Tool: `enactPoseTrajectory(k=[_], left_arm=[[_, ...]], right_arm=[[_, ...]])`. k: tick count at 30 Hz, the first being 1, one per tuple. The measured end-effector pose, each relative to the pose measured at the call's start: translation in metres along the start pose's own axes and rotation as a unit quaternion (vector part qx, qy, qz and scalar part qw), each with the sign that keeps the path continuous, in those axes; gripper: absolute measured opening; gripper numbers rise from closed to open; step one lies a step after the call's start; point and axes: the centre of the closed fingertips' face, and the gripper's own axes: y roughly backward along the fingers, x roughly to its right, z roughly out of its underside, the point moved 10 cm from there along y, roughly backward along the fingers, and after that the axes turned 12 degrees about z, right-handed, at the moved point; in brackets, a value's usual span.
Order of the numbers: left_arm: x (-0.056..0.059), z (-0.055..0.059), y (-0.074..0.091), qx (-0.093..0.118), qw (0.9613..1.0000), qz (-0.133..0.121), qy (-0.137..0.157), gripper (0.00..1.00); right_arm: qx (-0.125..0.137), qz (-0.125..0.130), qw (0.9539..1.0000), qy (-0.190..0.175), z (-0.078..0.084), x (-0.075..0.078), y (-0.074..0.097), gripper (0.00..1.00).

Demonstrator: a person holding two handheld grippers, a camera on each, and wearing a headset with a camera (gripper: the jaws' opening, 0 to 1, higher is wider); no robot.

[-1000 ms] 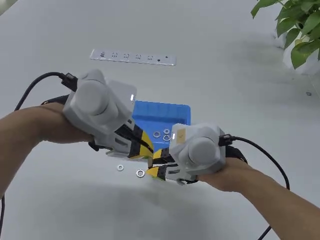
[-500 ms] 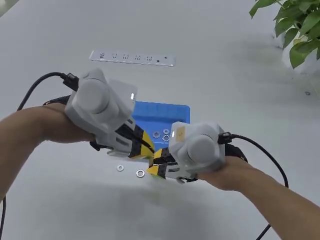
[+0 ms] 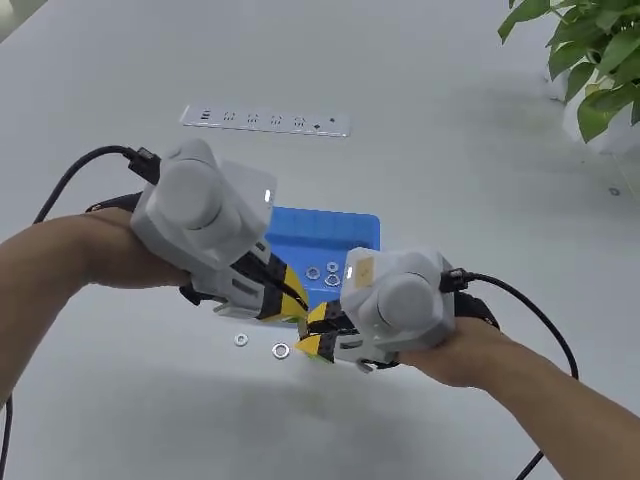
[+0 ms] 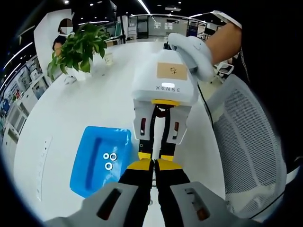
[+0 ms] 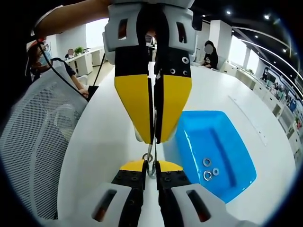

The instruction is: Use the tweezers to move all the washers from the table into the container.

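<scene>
Seemingly "XENSE" on right hand-held gripper (image 4: 153,159)

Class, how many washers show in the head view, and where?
5. Three washers lie in the blue container; two on the table beside it. More may hide under the left gripper or right gripper.

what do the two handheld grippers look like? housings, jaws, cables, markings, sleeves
Both look alike: bulky light-grey rounded housings, black finger stems, yellow jaw pads. The left gripper and right gripper each trail a black cable. The right one carries a tan sticker and XENSE lettering. Forearms are bare.
</scene>
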Motion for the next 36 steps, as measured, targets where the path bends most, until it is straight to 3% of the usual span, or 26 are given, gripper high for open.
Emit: enactPoseTrajectory(k=[22,36], left_arm=[[0.013,-0.021,0.031,0.013,0.9999,-0.008,0.005,0.05],[0.003,-0.039,0.056,0.006,0.9997,-0.022,-0.010,0.05]], right_arm=[[-0.005,-0.004,0.9999,0.015,-0.034,0.004,0.023,0.09],[0.007,0.008,0.9997,0.020,-0.056,0.025,0.033,0.09]])
